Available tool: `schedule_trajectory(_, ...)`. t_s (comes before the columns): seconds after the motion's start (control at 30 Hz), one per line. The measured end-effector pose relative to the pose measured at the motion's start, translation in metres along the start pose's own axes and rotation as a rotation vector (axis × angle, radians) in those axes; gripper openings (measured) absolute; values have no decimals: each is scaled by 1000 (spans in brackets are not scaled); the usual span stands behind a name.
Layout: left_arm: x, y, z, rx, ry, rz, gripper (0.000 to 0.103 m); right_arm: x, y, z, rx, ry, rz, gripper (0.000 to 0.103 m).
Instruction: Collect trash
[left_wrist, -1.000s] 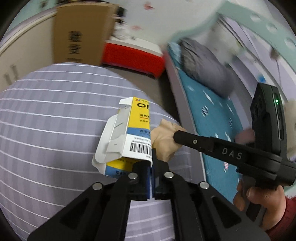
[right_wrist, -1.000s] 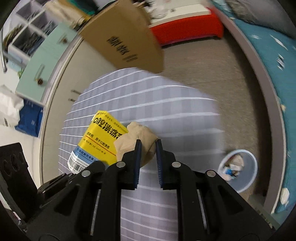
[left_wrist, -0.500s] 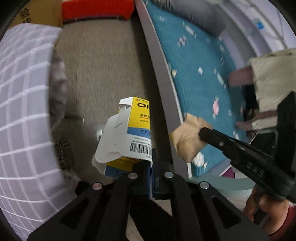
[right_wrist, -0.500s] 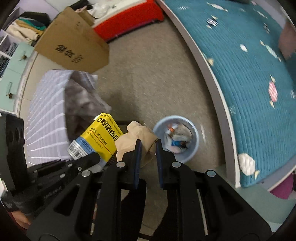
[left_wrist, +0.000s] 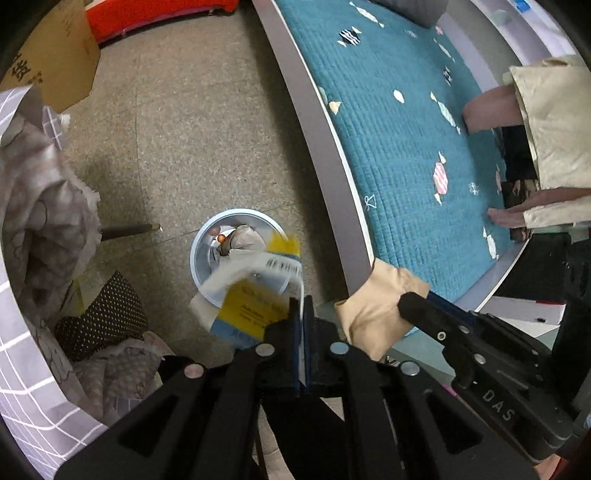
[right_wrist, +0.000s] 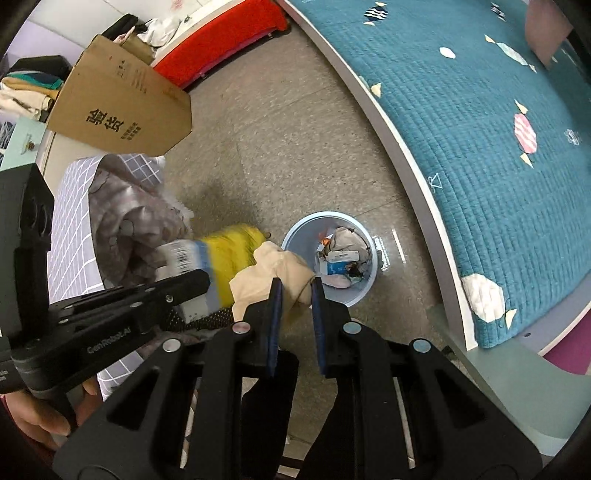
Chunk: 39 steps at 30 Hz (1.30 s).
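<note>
left wrist view: the left gripper (left_wrist: 302, 306) clamps a yellow carton (left_wrist: 251, 295) above the bin (left_wrist: 201, 243). the right gripper (right_wrist: 295, 291) pinches a tan wad (right_wrist: 273, 269); releasing over the bin looks next.

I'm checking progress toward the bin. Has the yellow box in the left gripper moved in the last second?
Yes. The yellow box went from above the grid-patterned cloth to above the bin on the floor.
</note>
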<state>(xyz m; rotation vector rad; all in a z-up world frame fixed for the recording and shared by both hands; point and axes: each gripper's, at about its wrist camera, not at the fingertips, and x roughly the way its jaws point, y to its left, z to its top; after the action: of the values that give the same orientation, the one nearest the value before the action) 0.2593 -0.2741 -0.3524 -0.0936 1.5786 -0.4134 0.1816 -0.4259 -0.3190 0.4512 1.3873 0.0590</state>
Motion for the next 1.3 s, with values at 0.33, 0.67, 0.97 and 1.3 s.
schedule_trajectory(0.33, 0, 0, 2, -3, -1, 97, 64, 11, -1, 0, 24, 27, 14, 16)
schedule_trajectory(0.67, -22, 33, -6, -65, -43, 193, 69, 35, 28, 4, -28, 67, 13, 16)
schedule_trajectory(0.97, -35, 65, -16, -123, -51, 225, 70, 62, 43, 6, -48, 119, -18, 23)
schedule_trajectory(1.3, -41, 86, -27, -174, -46, 235, 71, 70, 46, 5, -46, 132, -65, 51)
